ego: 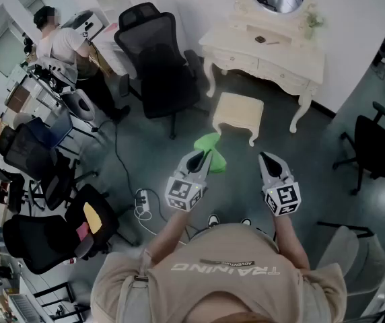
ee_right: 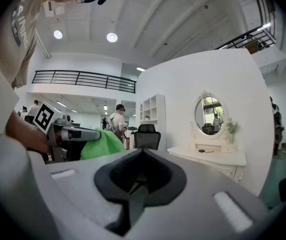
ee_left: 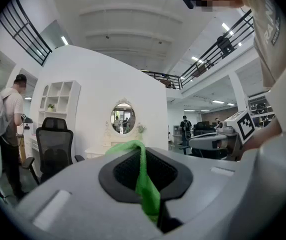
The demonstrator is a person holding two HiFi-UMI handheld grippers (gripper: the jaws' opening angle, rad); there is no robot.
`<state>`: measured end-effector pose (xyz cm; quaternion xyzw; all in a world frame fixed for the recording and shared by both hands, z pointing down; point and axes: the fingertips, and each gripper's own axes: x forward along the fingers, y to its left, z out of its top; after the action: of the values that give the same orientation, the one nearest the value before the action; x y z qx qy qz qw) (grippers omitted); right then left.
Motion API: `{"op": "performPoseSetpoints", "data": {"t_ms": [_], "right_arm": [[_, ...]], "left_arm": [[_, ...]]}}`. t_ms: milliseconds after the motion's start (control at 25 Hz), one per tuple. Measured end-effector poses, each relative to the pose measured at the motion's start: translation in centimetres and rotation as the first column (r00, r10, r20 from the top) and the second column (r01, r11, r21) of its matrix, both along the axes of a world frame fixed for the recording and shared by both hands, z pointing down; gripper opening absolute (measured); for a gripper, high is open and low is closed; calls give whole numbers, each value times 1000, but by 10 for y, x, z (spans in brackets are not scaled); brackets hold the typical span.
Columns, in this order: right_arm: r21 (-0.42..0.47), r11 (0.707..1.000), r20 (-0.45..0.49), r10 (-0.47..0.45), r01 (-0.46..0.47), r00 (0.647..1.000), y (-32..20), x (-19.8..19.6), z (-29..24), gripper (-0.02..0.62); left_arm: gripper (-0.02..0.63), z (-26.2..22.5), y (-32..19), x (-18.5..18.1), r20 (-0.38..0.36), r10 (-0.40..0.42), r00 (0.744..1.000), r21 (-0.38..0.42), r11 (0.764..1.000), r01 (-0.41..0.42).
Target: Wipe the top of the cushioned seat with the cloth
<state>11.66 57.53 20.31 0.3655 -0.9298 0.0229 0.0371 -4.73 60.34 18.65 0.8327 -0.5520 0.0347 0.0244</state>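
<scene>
Green cloth [ego: 211, 148], likely soft, light and limp, is pinched at a bunched edge in the fingers of the left gripper [ego: 199, 159], in the air short of the cream cushioned seat [ego: 238, 110]. Its length trails forward towards the seat; the right gripper [ego: 271, 161] has its fingers together, empty.

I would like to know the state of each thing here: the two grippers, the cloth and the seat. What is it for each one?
left gripper: shut on the green cloth
right gripper: shut, nothing between its jaws
green cloth: pinched in the left gripper, hanging from it, not on the seat
cushioned seat: upright, top bare, cloth not yet on it
</scene>
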Motion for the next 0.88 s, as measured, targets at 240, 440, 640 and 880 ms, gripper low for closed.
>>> {"op": "performPoseSetpoints", "data": {"t_ms": [240,440,640,880], "right_arm": [[21,1000,-15,-16,16,1000,-15,-7,-11,4],[31,999,-17,-9,10,1000,-25,-11,-16,5],[16,1000,-16,7,-7,1000,-27,-6,-8,5],[24,999,-12,27,-27,1000,-30,-5,-11,5]], "left_arm": [[25,0,-7,-12,-9,-28,1000,5,1000,28],[25,5,-22,-16,-18,-22,1000,-7,1000,21],[25,3,-30,-9,-9,1,1000,5,1000,-1],[25,1,-31,-10,-1,14,1000,10,1000,-14]]}}
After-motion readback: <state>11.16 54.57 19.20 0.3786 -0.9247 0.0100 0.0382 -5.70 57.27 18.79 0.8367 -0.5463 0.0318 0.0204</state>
